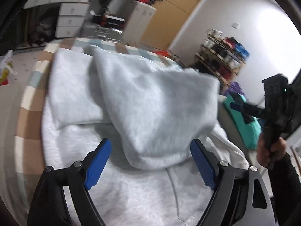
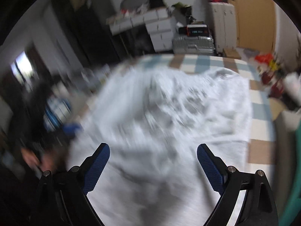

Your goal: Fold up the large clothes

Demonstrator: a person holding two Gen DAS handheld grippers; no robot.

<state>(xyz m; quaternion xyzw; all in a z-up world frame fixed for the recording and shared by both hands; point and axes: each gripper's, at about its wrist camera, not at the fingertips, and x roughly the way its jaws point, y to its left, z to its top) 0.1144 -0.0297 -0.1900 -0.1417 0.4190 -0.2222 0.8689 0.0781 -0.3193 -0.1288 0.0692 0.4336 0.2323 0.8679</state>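
Fleece garment (image 1: 150, 103), thick, soft and floppy, lies on the bed ahead of both spread, empty grippers, left gripper (image 1: 150, 162) and right gripper (image 2: 153, 165); hems likely grip best.

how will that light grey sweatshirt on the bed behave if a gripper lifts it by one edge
The sweatshirt will probably sag and drape rather than hold shape: its folded-over flap already lies in soft rounded bulges. It looks thick and fleecy, so likely fairly heavy for cloth, and the textured blue pads should grip it without slipping. Lifted by one edge, the fold on the checked bedspread may well fall open.
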